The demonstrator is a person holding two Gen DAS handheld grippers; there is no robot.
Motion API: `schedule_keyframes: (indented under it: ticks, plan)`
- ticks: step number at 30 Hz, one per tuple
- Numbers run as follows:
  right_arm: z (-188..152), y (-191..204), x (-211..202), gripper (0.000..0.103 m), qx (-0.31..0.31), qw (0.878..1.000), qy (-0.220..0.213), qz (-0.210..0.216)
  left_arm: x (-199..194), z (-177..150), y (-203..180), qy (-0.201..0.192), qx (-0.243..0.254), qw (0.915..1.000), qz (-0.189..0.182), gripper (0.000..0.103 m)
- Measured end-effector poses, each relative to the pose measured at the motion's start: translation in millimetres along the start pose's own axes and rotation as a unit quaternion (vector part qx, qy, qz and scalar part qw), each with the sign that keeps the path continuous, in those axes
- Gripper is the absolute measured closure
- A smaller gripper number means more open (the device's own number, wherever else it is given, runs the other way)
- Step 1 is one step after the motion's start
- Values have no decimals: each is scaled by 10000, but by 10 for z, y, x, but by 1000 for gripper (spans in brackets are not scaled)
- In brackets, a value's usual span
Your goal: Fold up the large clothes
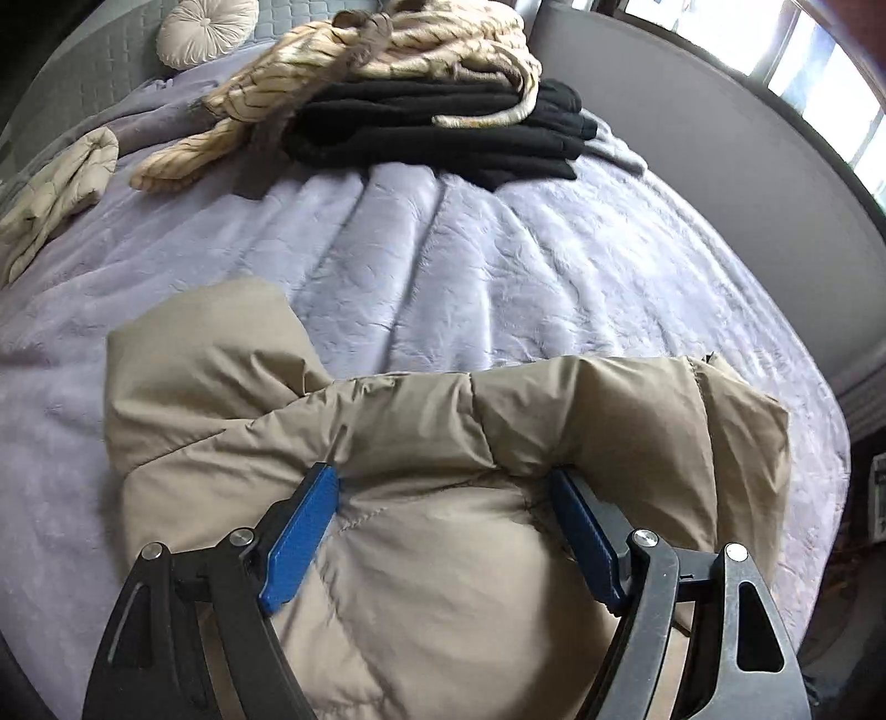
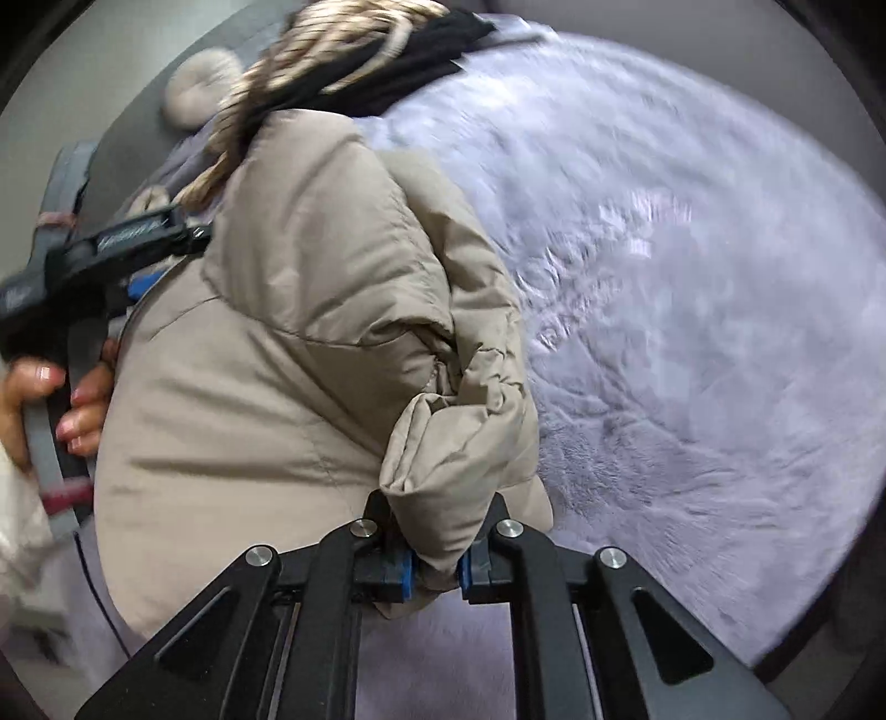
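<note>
I see a bed spread with a plush lavender blanket (image 1: 443, 266), its pile pressed into soft ridges. On it near me lies the puffy beige quilted jacket (image 1: 421, 554), smooth matte shell, bulging in stitched panels. Farther off sits a stack of folded black garments (image 1: 443, 133) with a cream, dark-lined fuzzy throw (image 1: 387, 61) slumped over it, and a round tufted cushion (image 1: 207, 27) beyond. My left gripper (image 1: 443, 501) tilts down, blue pads spread wide against the jacket's bulge, not pinching. My right gripper (image 2: 434, 570) is clamped on a bunched jacket fold.
</note>
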State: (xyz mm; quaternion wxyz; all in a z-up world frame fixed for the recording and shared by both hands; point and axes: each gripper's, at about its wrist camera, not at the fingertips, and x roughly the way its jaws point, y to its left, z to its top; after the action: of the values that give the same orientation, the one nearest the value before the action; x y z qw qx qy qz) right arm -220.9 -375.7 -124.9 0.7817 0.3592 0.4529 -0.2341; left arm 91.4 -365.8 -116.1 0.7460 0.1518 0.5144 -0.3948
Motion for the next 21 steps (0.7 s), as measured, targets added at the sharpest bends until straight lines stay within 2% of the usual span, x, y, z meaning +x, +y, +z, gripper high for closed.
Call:
schedule_keyframes:
  ticks: [4, 6, 8, 11, 15, 18, 21]
  plan:
    - [61, -218, 188, 89, 383, 9977, 245, 502, 35, -40, -7, 36, 44, 9999, 138, 24]
    - [96, -296, 125, 89, 548, 9954, 357, 703, 105, -29, -28, 68, 82, 9998, 189, 24]
    - [111, -412, 5, 84, 749, 9927, 447, 837, 124, -32, -30, 84, 81, 9997, 216, 24]
    - [104, -517, -151, 78, 824, 9933, 458, 675, 94, -60, -28, 86, 101, 9996, 246, 24]
    - [130, -603, -334, 77, 878, 9948, 376, 353, 88, -57, -1, 90, 110, 9996, 246, 24]
    - [259, -675, -498, 77, 1062, 9942, 102, 119, 87, -57, 0, 92, 109, 9996, 255, 23]
    - [407, -709, -678, 77, 1200, 9922, -262, 206, 85, -63, -22, 91, 108, 9995, 281, 23]
